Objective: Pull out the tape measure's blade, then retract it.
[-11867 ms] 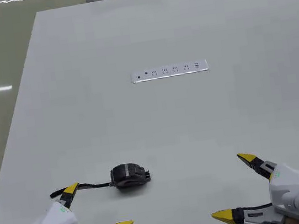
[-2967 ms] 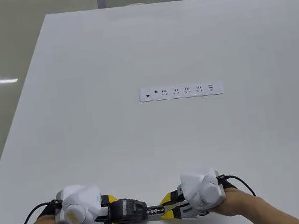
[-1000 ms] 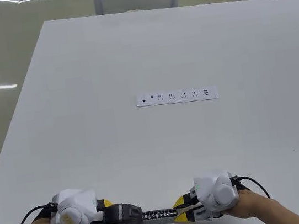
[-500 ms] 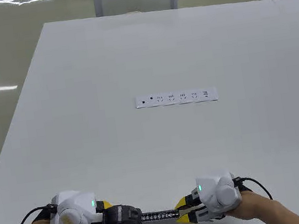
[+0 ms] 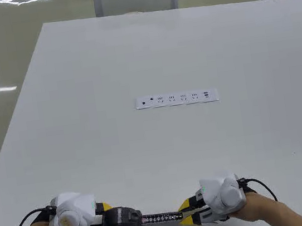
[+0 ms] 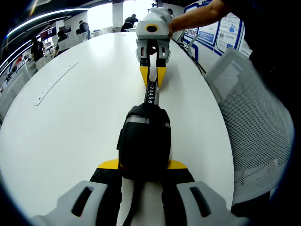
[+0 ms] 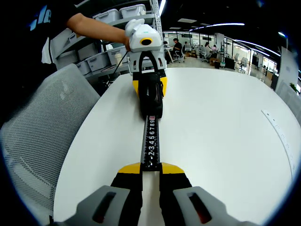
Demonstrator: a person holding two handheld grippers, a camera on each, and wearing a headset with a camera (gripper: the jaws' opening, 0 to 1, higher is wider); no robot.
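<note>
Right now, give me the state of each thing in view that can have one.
Tape measure case: on the table, clamped by the left gripper.
Blade: partly pulled out, straight between case and right gripper.
Left gripper: shut on the case.
Right gripper: shut on the blade's end.
Power strip: lying flat, nothing plugged in.

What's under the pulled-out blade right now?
Bare white table lies under the blade, which runs from the tape measure case in the left gripper to the right gripper. Whether the blade touches the table, and its tip between the jaws, are hidden.
</note>
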